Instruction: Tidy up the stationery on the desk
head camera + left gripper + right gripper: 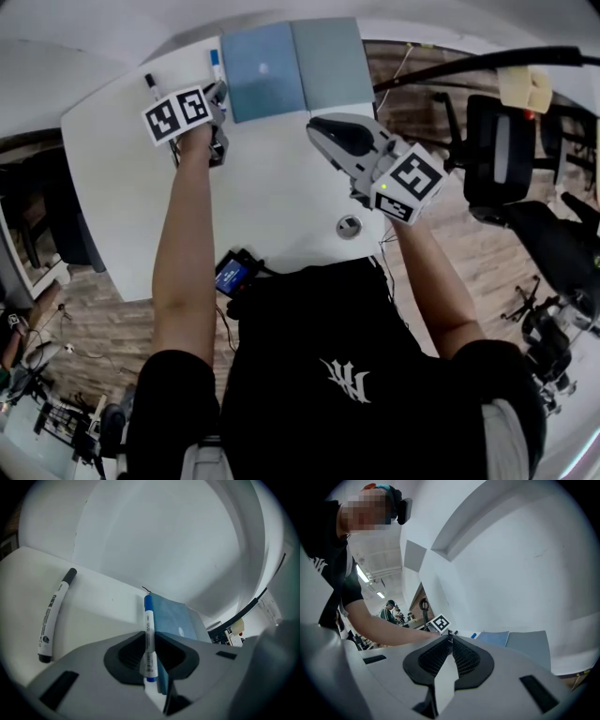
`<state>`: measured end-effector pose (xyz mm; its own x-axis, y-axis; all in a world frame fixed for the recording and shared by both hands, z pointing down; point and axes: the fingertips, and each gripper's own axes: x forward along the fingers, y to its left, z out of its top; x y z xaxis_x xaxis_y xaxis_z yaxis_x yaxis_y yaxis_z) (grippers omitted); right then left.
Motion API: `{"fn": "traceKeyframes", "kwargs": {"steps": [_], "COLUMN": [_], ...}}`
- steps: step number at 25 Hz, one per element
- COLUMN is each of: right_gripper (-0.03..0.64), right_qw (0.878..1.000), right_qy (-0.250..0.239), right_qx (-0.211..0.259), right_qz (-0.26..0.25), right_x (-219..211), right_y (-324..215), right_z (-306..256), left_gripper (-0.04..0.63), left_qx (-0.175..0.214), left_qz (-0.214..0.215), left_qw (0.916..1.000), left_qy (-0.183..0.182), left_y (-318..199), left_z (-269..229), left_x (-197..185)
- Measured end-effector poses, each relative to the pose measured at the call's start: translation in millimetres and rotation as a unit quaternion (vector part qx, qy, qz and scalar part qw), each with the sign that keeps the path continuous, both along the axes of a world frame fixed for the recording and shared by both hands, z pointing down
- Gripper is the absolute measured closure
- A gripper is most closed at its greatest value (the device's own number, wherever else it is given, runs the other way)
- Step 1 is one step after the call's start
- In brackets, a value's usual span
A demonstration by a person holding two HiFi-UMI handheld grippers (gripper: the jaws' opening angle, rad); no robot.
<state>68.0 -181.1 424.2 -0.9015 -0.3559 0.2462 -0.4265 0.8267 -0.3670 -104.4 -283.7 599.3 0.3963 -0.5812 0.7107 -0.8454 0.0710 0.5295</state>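
Desk [122, 169]: a white top is carrying the stationery, all of it sitting towards the far edge.
Blue notebook [295, 66]: it is lying open and flat at the far middle of the desk.
Right gripper [450, 641]: it is hanging over the desk's right side with its jaws pressed together on nothing, well apart from both pens.
Left gripper [217, 94]: it is pointing down at the far left of the desk, pinching the blue marker.
Black marker [55, 616]: it is lying loose on the desk to the left of the left gripper, cap at the far end.
Blue marker [148, 634]: it is running lengthwise between the jaws, cap aimed away, just beside the notebook's left edge. The left hand is by far the nearer one, so setting the marker down probably falls to it.
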Motion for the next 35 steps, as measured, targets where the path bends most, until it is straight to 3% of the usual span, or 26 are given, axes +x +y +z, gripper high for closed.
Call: {"fn": "traceKeyframes", "kwargs": {"steps": [23,29,35], "right_gripper": [0.566,0.566,0.566], "right_qw": [1.0,1.0,1.0], "right_qy": [-0.006,-0.01,-0.013], "right_qx": [0.001,0.008,0.021], "right_qz": [0.001,-0.005,-0.015], "right_x": [5,-4,-30], "right_y": [-2,0,8], "right_z": [0,-6,-15], "left_gripper": [0.512,0.511,0.511], "left_qx": [0.003,0.022,0.061], "left_qz": [0.014,0.009,-0.006], "left_qw": [0.9995,0.9992,0.9967], "left_qy": [-0.029,-0.034,-0.052], "left_y": [1,7,19], "left_z": [0,-18,-52], "left_x": [3,-9,-47]}}
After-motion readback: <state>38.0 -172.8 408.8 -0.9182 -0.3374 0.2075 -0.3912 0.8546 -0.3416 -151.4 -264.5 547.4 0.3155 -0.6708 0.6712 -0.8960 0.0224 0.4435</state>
